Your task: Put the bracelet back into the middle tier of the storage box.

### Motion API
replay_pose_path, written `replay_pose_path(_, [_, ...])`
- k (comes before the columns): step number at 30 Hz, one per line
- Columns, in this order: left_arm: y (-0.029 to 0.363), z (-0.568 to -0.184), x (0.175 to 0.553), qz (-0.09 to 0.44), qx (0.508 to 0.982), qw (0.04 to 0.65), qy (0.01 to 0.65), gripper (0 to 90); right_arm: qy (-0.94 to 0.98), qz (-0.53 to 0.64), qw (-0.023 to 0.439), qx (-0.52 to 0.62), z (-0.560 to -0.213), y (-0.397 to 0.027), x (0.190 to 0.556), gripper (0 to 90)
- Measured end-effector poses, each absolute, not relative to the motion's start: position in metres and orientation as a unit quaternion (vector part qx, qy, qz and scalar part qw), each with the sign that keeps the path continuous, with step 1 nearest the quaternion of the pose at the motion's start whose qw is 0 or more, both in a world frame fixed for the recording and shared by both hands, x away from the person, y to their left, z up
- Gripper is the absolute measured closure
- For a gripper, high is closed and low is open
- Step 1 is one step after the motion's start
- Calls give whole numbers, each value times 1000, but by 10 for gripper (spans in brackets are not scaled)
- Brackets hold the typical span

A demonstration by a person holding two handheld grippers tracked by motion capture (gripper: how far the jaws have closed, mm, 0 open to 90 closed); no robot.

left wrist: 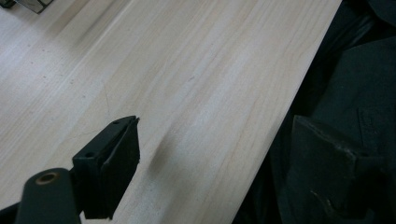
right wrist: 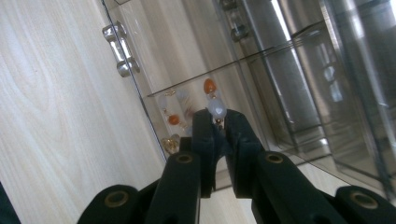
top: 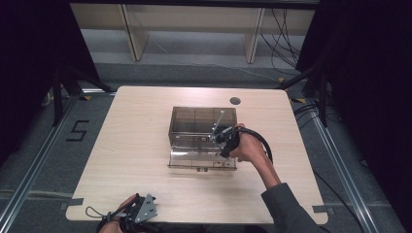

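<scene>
A string of beads (right wrist: 214,100), white and orange, was pinched between the pressed-together jaws of the right gripper (right wrist: 217,122), hanging just over a compartment of the clear plastic box (top: 180,127) in the middle of the wooden table (top: 131,160). The left gripper (top: 137,213) rested at the table's near edge, its jaws spread wide with nothing between them.

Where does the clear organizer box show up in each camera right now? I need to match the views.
High view: clear organizer box at table centre, right gripper at its open front.
Left gripper view: a dark corner at top left, probably the box.
Right gripper view: box fills the upper right, beads inside.
Shared landmark: the pale wooden table.
</scene>
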State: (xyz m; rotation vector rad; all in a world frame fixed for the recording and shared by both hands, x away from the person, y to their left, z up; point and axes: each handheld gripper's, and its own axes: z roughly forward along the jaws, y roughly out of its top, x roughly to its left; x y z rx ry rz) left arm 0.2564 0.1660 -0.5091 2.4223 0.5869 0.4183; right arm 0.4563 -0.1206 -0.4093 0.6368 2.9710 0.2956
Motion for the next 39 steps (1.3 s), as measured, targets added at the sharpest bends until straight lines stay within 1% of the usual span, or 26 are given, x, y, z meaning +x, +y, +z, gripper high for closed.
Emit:
replay_pose_path(5, [166, -509, 256, 158, 914, 303, 221, 165, 975, 76, 49, 201, -422, -124, 461, 838])
replay_pose_path(6, [166, -509, 256, 158, 914, 303, 221, 165, 974, 72, 42, 212, -424, -124, 461, 837])
replay_pose_path(8, [166, -509, 256, 157, 914, 302, 220, 165, 976, 71, 44, 201, -430, -125, 463, 837])
replay_pose_path(13, [166, -509, 256, 157, 914, 301, 221, 165, 973, 70, 45, 215, -433, -124, 462, 821])
replay_pose_path(15, [166, -509, 257, 158, 914, 301, 222, 165, 971, 81, 41, 223, -431, -125, 462, 792])
replay_pose_path(17, [166, -509, 256, 158, 914, 302, 221, 165, 970, 78, 51, 223, -428, -127, 463, 761])
replay_pose_path(21, [166, -510, 257, 157, 914, 302, 223, 165, 966, 104, 49, 230, -415, -131, 457, 730])
replay_pose_path(28, [166, -510, 257, 157, 914, 301, 221, 165, 966, 118, 57, 221, -406, -137, 447, 701])
replay_pose_path(36, [166, -510, 257, 152, 914, 303, 223, 165, 963, 134, 67, 223, -406, -146, 436, 648])
replay_pose_path(37, [165, -510, 257, 157, 913, 303, 223, 165, 963, 136, 68, 223, -406, -147, 434, 637])
replay_pose_path(39, [166, -510, 257, 160, 914, 300, 223, 165, 959, 148, 75, 228, -405, -150, 429, 581])
